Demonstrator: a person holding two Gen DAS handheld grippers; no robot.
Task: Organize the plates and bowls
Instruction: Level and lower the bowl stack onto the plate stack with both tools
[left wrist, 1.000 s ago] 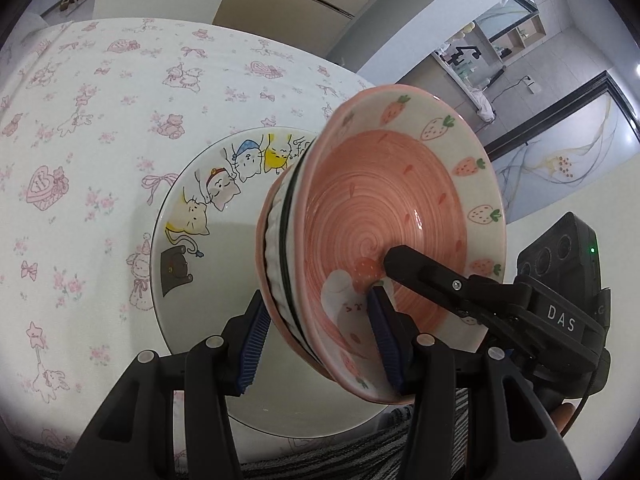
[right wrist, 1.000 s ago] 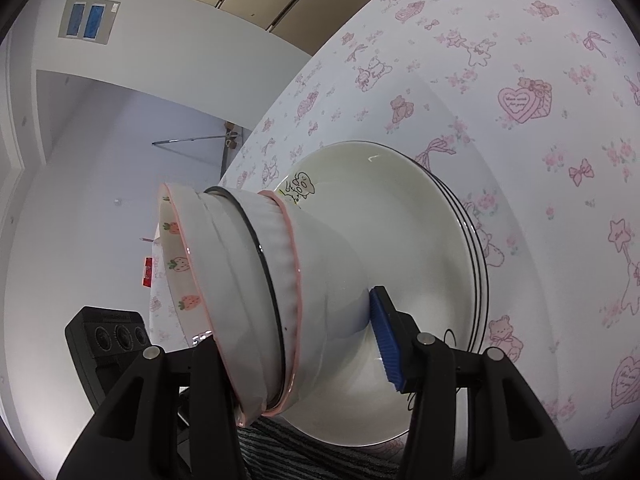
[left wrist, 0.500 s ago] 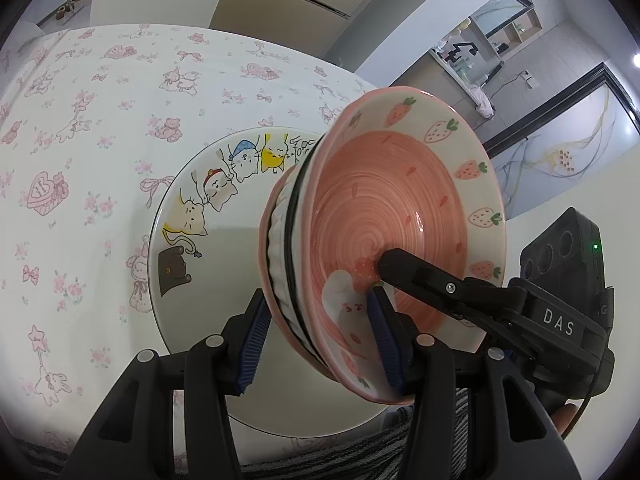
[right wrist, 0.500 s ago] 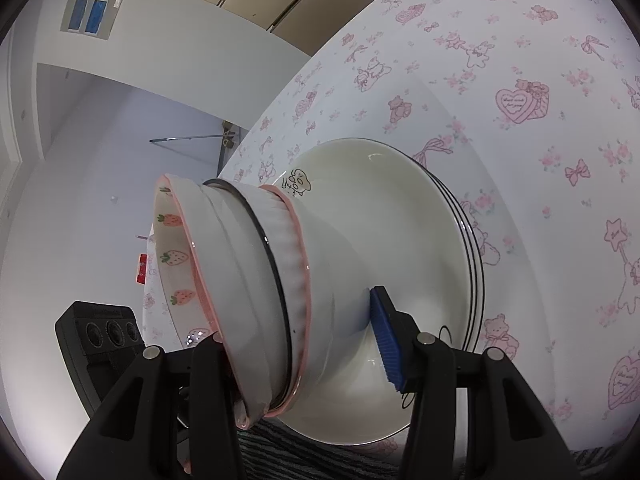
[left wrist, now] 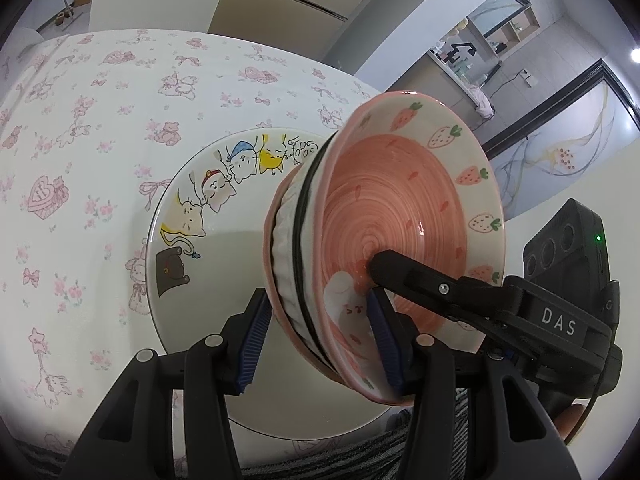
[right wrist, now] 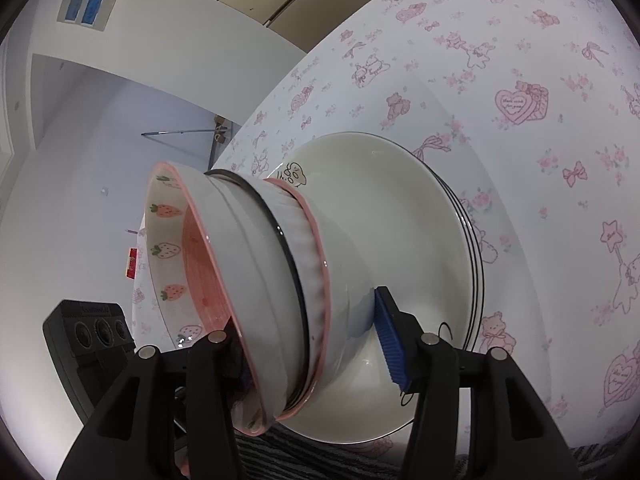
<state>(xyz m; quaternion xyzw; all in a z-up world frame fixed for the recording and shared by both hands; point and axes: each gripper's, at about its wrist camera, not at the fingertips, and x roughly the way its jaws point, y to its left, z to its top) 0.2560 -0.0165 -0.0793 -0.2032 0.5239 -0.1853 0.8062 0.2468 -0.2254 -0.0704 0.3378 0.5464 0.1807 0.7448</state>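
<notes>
Found 3 nested bowls [left wrist: 400, 216] tipped steeply on edge over a stack of plates [left wrist: 224, 264], mouth turned away from the plates, foot toward the top plate's middle. Could not tell foot and plate touching or apart. Counted from the inside out: a pink strawberry bowl [left wrist: 448, 148], a black-rimmed bowl [right wrist: 256, 240], a ribbed white bowl with a pink rim [right wrist: 312, 264]. Noted cartoon cats along the far edge of the top plate, and several dark rim lines under it in the right wrist view; number of plates not clear. Saw the plates resting on a white tablecloth [left wrist: 80, 140] printed with pink bears, bows and hearts. Logged the left gripper [left wrist: 316, 340] clamped at middling width across the lower edge of the bowls, 1 blue pad against the outermost rim, the other inside the strawberry bowl. Logged the right gripper [right wrist: 312, 352] straddling the whole nest, 1 finger reaching deep into the strawberry bowl, the blue pad [right wrist: 390, 340] just at the ribbed bowl's foot, jaws having just been opening with the bowls between them. Could not make out contact between that pad and the foot. Spotted a strip of grey striped cloth [left wrist: 320, 468] at the near edge of the table.
</notes>
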